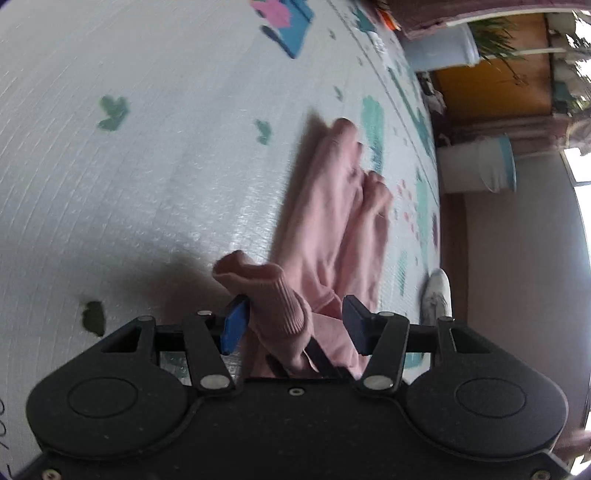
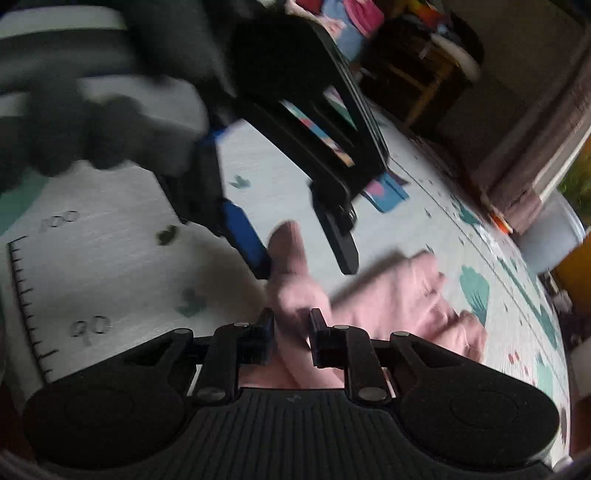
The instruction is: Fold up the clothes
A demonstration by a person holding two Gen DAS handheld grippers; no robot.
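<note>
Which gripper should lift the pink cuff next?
Right, probably. The right gripper has pinched the pink garment near its ribbed cuff; the left gripper merely straddles that cuff, jaws apart.

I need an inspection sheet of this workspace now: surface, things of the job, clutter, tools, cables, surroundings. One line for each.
Surface: pale play mat with green leaf prints, a ruler scale printed at one edge.
Job's things: pink garment lying bunched on the mat; its ribbed cuff is lifted.
Clutter: white shoe at the mat's edge.
Tools: left tool open, cuff between its fingers, touching only the blue one; right tool closed on pink fabric.
Cables: nothing seen.
Surroundings: white bucket, potted plants, wooden furniture; right view is blurred.
</note>
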